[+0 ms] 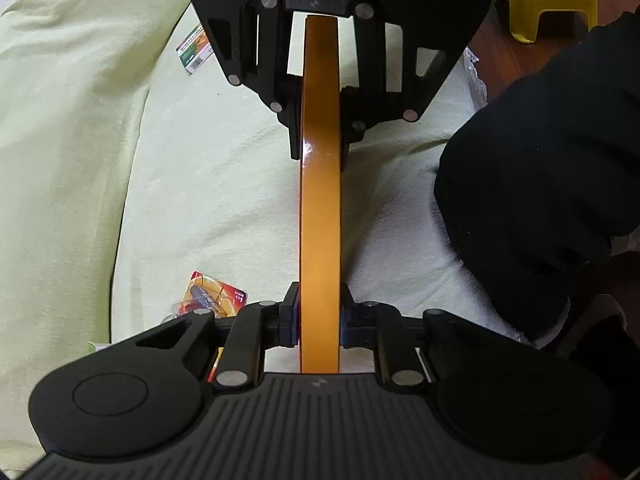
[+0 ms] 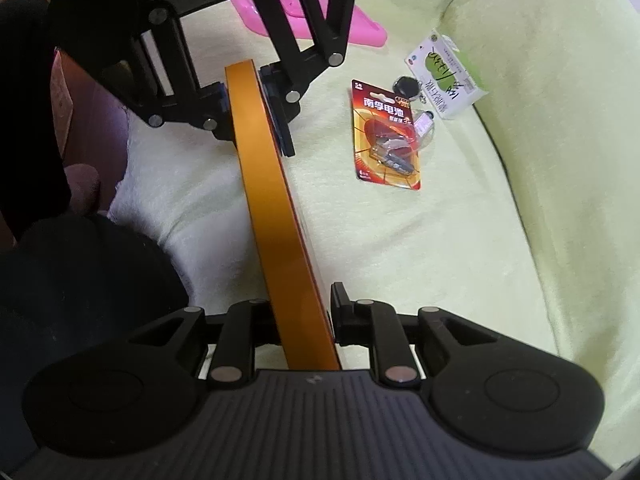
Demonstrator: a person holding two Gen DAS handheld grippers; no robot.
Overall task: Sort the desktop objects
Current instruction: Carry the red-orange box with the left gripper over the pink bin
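Two grippers: left gripper [image 1: 320, 316] and right gripper [image 2: 304, 320] are both clamping the orange tape roll [image 1: 320, 208], one at each end.
Location: roll is hanging edge-on above the green-covered sofa [image 2: 400, 248], left of the battery pack [image 2: 386, 136].
Handling: probably stiff, glossy, slippery; gripping across the flat sides suits it.

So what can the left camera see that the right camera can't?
Only the left wrist view shows the yellow stool on the floor.

Only the right wrist view shows the pink tray, the black key reel and the whole green and white carton.

Both show the orange tape roll gripped by the left gripper and right gripper, the battery pack and the green blanket.
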